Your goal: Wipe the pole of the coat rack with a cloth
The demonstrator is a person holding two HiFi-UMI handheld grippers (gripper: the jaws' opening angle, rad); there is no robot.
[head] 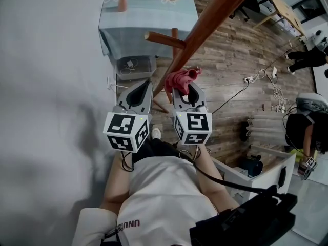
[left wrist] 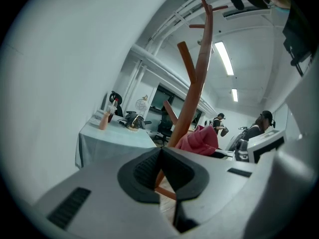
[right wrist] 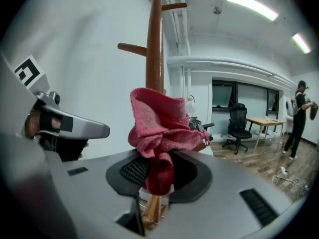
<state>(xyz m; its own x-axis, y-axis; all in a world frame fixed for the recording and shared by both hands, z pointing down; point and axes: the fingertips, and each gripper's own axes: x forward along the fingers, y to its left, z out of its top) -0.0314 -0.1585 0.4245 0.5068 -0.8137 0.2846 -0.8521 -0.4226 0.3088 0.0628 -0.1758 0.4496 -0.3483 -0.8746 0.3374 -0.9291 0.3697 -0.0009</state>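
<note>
1. The cloth point(right wrist: 162, 128) is pinched in the right gripper point(right wrist: 158, 176): its fingers point(right wrist: 130, 171) clamp a bunched fold, and the rest billows out above them.
2. The pole point(right wrist: 154, 59) of the coat rack stands directly beyond that cloth. Its long axis runs upright, crossing the line of the fingers, so I judge that a wipe has to travel along the pole, up or down.
3. In the head view the cloth point(head: 180, 79) sits low on the pole point(head: 205, 29) and appears to rest against it. I cannot tell how firmly.
4. The right gripper point(head: 190, 94) is the nearer of the two to the pole. The left gripper point(head: 139, 91) sits just beside the pole on its other side, apart from it.
5. The left gripper's fingers point(left wrist: 141, 172) are pressed together with nothing between them.
6. The pole is smooth, round, reddish-brown wood that looks lightly glossy. Short angled pegs point(head: 164, 39) of the same wood branch off it.
7. The cloth is soft pink terry with a nubbly pile, crumpled rather than folded flat.
8. Behind the pole stands a desk point(head: 148, 19) under a pale cover, with a small terracotta-coloured cup point(head: 122, 1) on it. Grey-brown wood planks run under the pole's base.
</note>
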